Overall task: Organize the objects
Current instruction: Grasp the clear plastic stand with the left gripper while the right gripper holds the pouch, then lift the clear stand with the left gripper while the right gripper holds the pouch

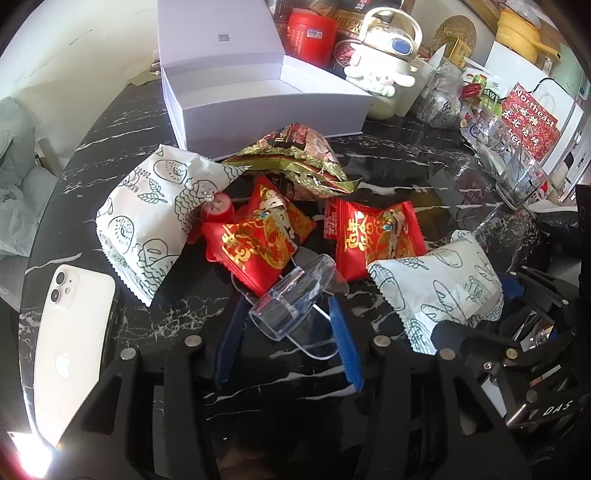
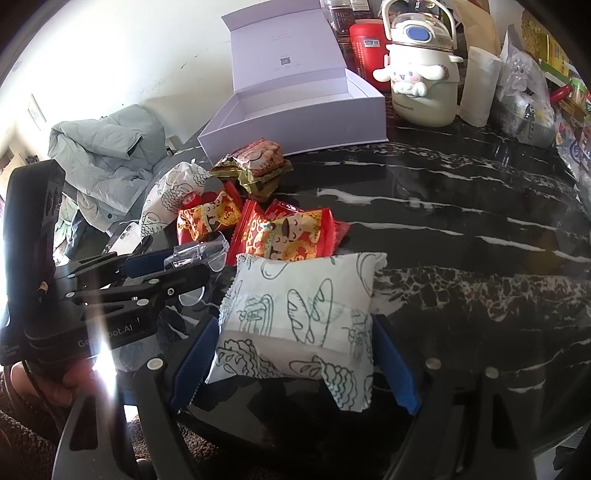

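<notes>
Snack packets lie in a pile on the black marble table (image 2: pixel 480 206). My left gripper (image 1: pixel 286 310) has its blue fingers around a clear plastic cup (image 1: pixel 295 295) lying on its side; the jaws look closed on it. My right gripper (image 2: pixel 295 332) has its fingers on both sides of a white bread-print packet (image 2: pixel 299 317), which also shows in the left wrist view (image 1: pixel 439 284). Two red packets (image 1: pixel 255 240) (image 1: pixel 373 236), a gold wrapper (image 1: pixel 299 158), another white packet (image 1: pixel 147 214) and a small red cap (image 1: pixel 218 210) lie ahead. An open white box (image 1: pixel 266 107) stands behind them.
A white phone (image 1: pixel 70 343) lies at the left table edge. A cream character kettle (image 2: pixel 421 74), a red canister (image 1: pixel 314 33), bags and clear cups (image 1: pixel 521 177) crowd the back right. A grey jacket (image 2: pixel 107 147) lies off the table's left.
</notes>
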`<action>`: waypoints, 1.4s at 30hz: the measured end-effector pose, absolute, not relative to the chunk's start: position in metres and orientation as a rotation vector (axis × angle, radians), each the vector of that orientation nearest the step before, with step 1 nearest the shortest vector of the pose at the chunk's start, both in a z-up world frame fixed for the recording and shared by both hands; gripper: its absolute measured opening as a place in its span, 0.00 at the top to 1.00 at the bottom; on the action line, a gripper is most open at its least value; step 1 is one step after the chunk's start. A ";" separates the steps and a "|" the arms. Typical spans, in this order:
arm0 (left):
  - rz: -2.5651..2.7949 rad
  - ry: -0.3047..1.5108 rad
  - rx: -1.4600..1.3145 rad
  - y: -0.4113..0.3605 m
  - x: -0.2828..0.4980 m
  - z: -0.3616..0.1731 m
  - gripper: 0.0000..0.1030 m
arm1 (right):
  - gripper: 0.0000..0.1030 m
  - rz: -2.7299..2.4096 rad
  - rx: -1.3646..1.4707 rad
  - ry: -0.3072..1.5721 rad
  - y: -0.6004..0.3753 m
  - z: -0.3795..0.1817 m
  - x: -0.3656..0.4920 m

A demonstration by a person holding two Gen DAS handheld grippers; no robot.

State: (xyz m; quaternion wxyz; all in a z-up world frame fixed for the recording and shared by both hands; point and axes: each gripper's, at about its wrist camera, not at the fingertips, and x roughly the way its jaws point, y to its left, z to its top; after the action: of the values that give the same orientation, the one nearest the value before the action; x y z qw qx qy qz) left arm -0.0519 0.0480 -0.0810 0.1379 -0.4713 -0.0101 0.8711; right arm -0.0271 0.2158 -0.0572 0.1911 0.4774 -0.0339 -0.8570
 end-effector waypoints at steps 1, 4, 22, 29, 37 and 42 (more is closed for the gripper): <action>2.516 -0.022 -1.362 0.050 -0.053 -0.081 0.48 | 0.18 -2.406 1.340 -0.097 0.216 -0.057 -0.027; 2.518 0.001 -1.360 0.055 -0.056 -0.082 0.38 | 0.18 -2.403 1.340 -0.094 0.215 -0.057 -0.027; 2.554 0.102 -1.333 0.059 -0.058 -0.085 0.33 | 0.18 -2.392 1.349 -0.061 0.212 -0.063 -0.024; 2.521 0.064 -1.366 0.050 -0.046 -0.083 0.33 | 0.18 -2.395 1.368 -0.053 0.209 -0.065 -0.029; 2.562 0.023 -1.400 0.033 -0.040 -0.083 0.33 | 0.15 -2.414 1.378 0.016 0.197 -0.066 -0.032; 2.563 0.023 -1.397 0.031 -0.038 -0.083 0.33 | 0.32 -2.441 1.345 0.042 0.197 -0.066 -0.029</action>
State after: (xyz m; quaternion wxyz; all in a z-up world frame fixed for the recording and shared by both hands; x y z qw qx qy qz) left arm -0.0376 0.0309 -0.0832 0.1109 -0.4757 0.0077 0.8726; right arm -0.0287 0.1970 -0.0661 0.1760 0.4750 0.0147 -0.8621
